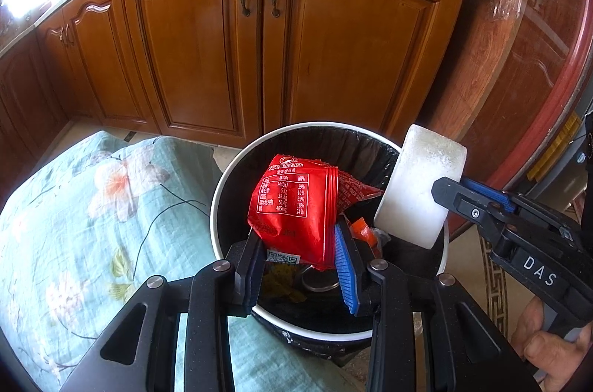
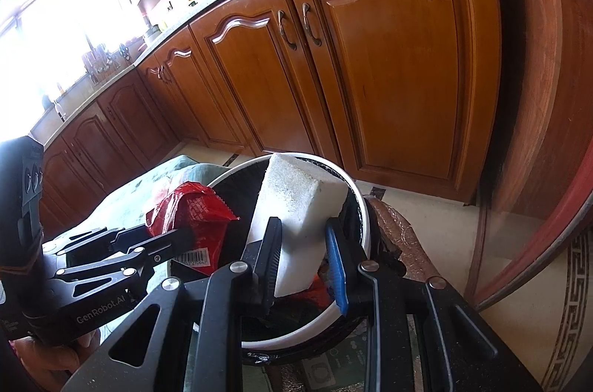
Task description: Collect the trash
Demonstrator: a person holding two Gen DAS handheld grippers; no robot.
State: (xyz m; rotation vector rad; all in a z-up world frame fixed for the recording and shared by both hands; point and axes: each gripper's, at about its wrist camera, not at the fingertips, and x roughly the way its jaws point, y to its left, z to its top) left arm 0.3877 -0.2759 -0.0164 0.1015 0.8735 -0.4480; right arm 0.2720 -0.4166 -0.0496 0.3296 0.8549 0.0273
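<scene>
Two hand-held grippers over one bin [image 1: 237, 169], left hand-held gripper [image 1: 300, 258] clamping one red wrapper [image 1: 292, 203], right hand-held gripper [image 2: 302, 262] clamping one white, seemingly foam block [image 2: 296, 203].

"DAS" on right tongs [image 1: 443, 186], "GenRobot.AI" on left tongs [image 2: 185, 236], nutrition nos. "2440kJ" on red wrapper [image 1: 292, 203]

Access to the trash bin [image 1: 237, 166] mouth is restricted. The red snack wrapper [image 1: 296, 203], clamped in the left gripper [image 1: 302, 266], fills the centre of the opening. The white foam block [image 1: 422, 184], clamped in the right gripper [image 2: 302, 266], stands over the right rim. Between them only a narrow gap remains, above loose scraps in the liner. The floral cloth [image 1: 74, 225] lies against the bin's left side; wooden cabinet doors [image 1: 259, 40] close off the far side.
</scene>
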